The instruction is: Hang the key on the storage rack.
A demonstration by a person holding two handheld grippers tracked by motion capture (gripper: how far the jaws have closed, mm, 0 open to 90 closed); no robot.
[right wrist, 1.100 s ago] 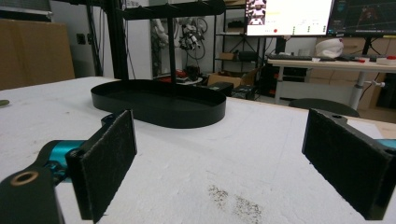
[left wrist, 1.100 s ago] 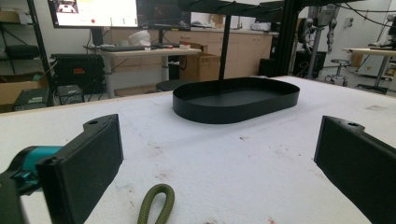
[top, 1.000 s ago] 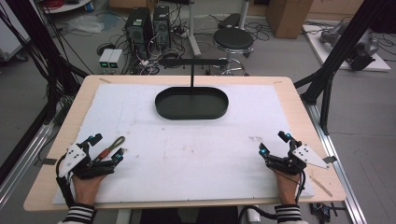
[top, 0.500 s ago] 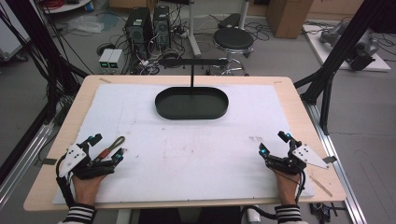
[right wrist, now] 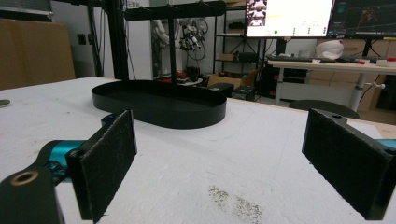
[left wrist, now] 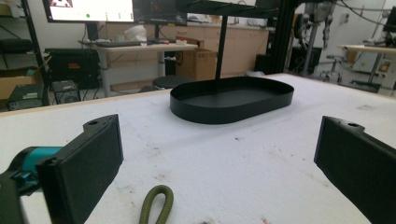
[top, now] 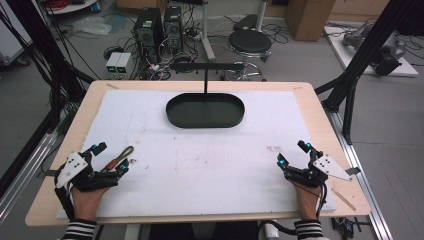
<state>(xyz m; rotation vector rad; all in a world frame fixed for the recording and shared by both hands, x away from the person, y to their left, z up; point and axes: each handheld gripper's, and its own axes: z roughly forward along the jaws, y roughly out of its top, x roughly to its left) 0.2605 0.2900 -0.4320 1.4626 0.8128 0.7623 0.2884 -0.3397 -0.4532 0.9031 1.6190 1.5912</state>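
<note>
Two hand-held tools resting on a white worktop [top: 210,170]
Left tool [top: 111,159] spread around a green cord loop [left wrist: 158,205] — right tool [top: 293,153] spread, pinching nothing.

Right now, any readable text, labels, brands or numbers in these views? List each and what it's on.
None can be read.
Monitor behind the table, left gripper view: bright window, content too blurred.
Monitors in the right gripper view: windows and plots, too small to read.
Cardboard box: no legible print.
Black tray, green cord loop, left gripper, right gripper: no markings visible.
</note>
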